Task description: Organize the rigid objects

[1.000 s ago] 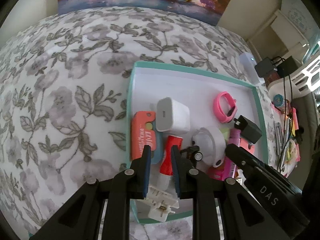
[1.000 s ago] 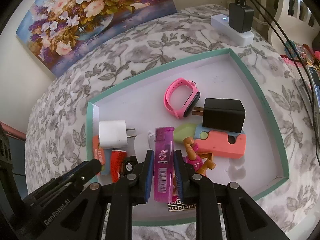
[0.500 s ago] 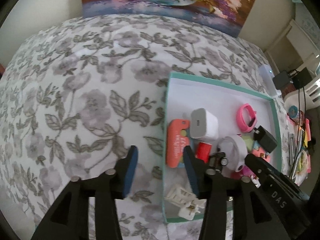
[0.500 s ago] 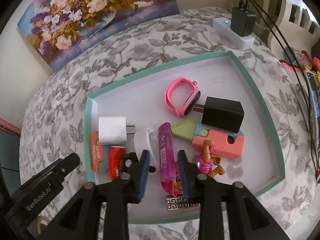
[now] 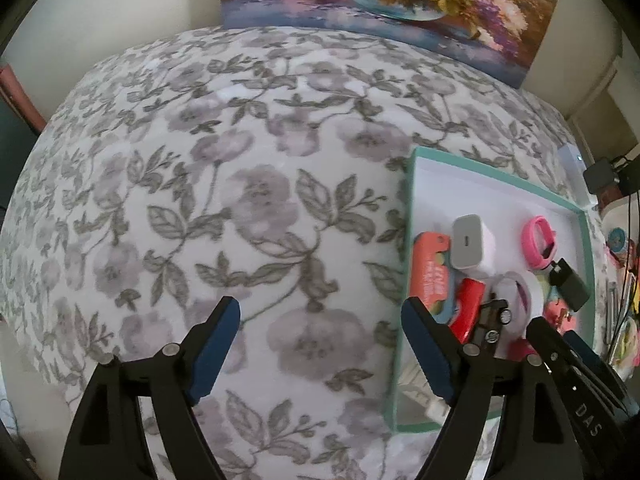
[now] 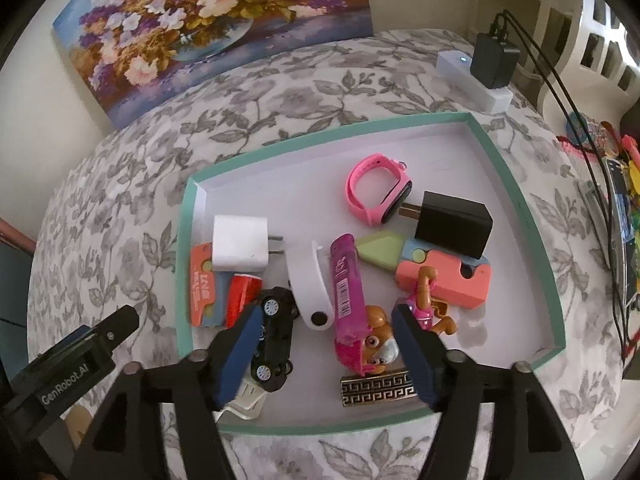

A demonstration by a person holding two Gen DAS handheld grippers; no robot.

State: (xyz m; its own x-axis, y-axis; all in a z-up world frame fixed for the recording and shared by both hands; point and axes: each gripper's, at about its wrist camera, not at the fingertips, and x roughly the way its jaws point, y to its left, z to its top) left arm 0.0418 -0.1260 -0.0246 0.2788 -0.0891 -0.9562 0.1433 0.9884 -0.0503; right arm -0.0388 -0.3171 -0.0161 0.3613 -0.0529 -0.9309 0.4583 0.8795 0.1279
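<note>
A teal-rimmed white box (image 6: 516,200) (image 5: 405,240) lies on the floral cloth and holds small items: a magenta lighter (image 6: 347,280), white charger (image 6: 239,242), black charger (image 6: 456,224), pink watch (image 6: 376,188), black toy car (image 6: 274,336), pup figure (image 6: 376,350), coral case (image 6: 448,280), white strap (image 6: 310,280). My right gripper (image 6: 326,344) is open and empty above the box's near side, its fingers either side of the lighter's lower end. My left gripper (image 5: 320,340) is open and empty over bare cloth left of the box.
A flower painting (image 6: 208,24) leans on the wall at the back. A white power strip with a black adapter (image 6: 486,72) and cables sits at the far right. Colourful clutter (image 6: 616,184) lies right of the cloth. The floral cloth (image 5: 224,200) stretches left of the box.
My right gripper has opened and let go of the magenta lighter, which now lies in the box. My left gripper has opened wide and moved left, out of the box.
</note>
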